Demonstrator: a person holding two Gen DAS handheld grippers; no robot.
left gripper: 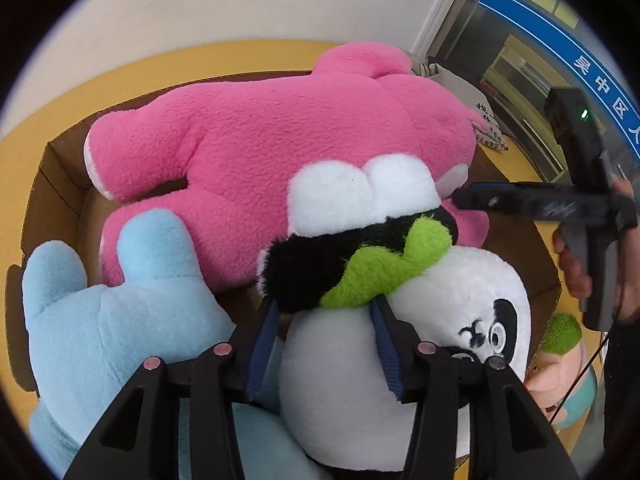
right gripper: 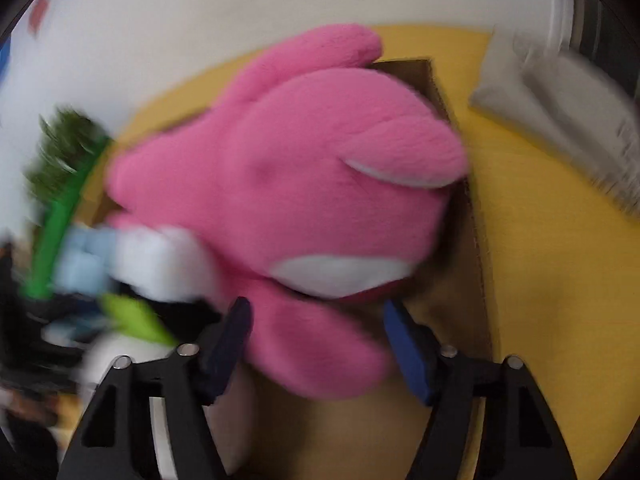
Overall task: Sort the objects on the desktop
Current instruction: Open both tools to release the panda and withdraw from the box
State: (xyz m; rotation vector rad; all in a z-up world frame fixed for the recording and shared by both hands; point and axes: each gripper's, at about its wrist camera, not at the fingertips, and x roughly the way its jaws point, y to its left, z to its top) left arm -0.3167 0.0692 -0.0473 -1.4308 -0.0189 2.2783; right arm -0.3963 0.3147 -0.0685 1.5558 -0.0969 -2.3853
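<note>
A cardboard box (left gripper: pixel 52 184) on the yellow table holds a big pink plush (left gripper: pixel 256 136), a light blue plush (left gripper: pixel 100 320) and a panda plush (left gripper: pixel 352 352) with a green leaf. My left gripper (left gripper: pixel 326 308) is closed on the panda's white body, jaws pressing both sides, above the box. My right gripper (left gripper: pixel 460 200) shows at the right of the left wrist view, its tips against the pink plush. In the blurred right wrist view the right gripper (right gripper: pixel 316 312) is open, with a limb of the pink plush (right gripper: pixel 288 168) between its fingers.
A small pink and green plush (left gripper: pixel 560 352) lies outside the box at the right. Grey folded bags (right gripper: pixel 560 96) lie on the yellow table (right gripper: pixel 540 240) beyond the box. A green brush (right gripper: pixel 56 200) stands at the left. A white wall is behind.
</note>
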